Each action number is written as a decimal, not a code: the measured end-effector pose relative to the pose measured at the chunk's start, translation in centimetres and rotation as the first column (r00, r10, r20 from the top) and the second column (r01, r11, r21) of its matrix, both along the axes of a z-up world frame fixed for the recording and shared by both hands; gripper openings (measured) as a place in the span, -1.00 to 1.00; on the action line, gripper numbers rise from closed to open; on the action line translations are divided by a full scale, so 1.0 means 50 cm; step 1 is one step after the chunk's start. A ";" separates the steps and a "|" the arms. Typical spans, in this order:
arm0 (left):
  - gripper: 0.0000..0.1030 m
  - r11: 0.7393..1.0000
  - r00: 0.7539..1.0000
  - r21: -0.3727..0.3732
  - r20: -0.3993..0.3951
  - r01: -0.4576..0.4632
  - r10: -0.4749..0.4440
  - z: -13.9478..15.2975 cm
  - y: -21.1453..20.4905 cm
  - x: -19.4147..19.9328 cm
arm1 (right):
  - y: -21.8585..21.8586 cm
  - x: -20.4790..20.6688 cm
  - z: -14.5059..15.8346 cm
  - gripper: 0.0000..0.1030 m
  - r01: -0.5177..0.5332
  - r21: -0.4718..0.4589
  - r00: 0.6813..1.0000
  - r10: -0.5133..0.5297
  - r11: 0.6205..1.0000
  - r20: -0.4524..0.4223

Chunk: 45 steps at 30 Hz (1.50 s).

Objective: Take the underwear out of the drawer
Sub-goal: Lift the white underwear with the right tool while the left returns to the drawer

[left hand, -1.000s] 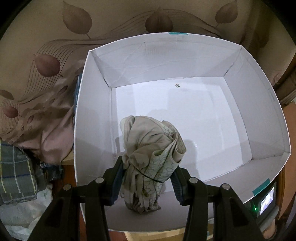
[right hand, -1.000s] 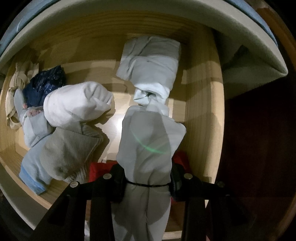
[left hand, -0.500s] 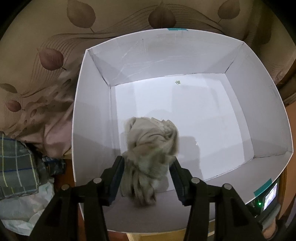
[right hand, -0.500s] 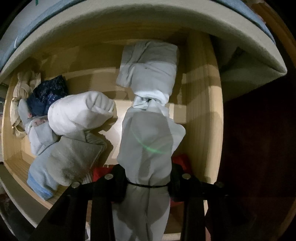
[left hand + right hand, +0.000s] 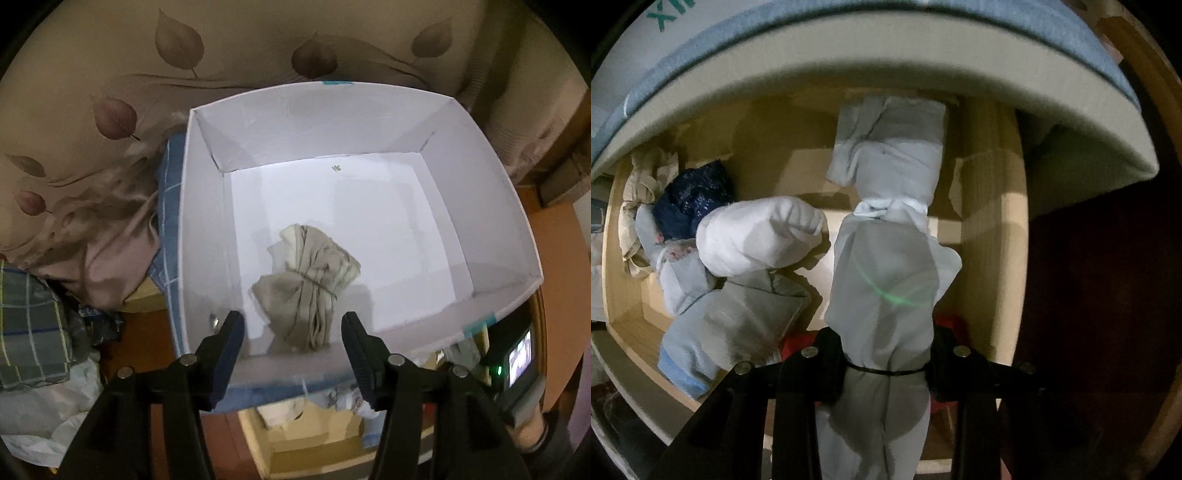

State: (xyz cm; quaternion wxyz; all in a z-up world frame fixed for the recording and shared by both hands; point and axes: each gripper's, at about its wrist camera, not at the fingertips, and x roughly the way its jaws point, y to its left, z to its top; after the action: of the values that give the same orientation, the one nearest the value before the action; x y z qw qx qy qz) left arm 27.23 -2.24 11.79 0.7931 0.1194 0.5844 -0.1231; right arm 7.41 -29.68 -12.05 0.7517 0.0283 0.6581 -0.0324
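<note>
A beige underwear bundle [image 5: 310, 284] tied with a band lies on the floor of the white box [image 5: 207, 229], near its front wall. My left gripper [image 5: 293, 332] hangs above it with its jaws opening; the bundle is below them, free of the pads. In the right wrist view my right gripper [image 5: 886, 354] is shut on a pale grey underwear bundle [image 5: 886, 280] with a black band, held over the wooden drawer [image 5: 993, 236]. Several more rolled bundles lie in the drawer, among them a white one [image 5: 757, 236] and a dark blue one [image 5: 690, 195].
A leaf-patterned beige cloth [image 5: 110, 122] lies behind and left of the box. Checked fabric [image 5: 29, 325] sits at the far left. A small device with a lit screen [image 5: 521, 354] stands at the lower right. A padded edge [image 5: 886, 74] overhangs the drawer's back.
The left gripper has let go of the beige bundle, which dropped onto the box floor, and has risen away with its jaws wider. The right gripper keeps its grip on the grey bundle.
</note>
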 end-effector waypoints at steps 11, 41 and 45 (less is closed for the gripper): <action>0.09 1.000 0.994 -0.015 0.112 0.011 -0.009 0.041 0.056 -0.153 | -0.026 0.022 0.064 -0.43 -0.007 0.069 1.000 0.009 0.998 -0.028; 0.09 0.938 0.924 0.001 0.169 -0.347 0.342 -0.273 0.097 -0.379 | 0.081 -0.093 0.384 -0.43 -0.145 0.061 0.933 0.115 0.988 0.342; 0.09 0.937 0.930 -0.027 0.117 -0.347 0.348 -0.293 0.101 -0.371 | 0.073 -0.053 0.448 -0.43 -0.125 0.049 0.913 0.096 0.991 0.397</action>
State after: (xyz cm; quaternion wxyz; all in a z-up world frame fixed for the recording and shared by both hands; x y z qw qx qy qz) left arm 8.67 2.78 -2.87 0.8364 0.0190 0.5472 0.0250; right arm 4.75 -26.01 10.37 0.8677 0.0245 0.4949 0.0405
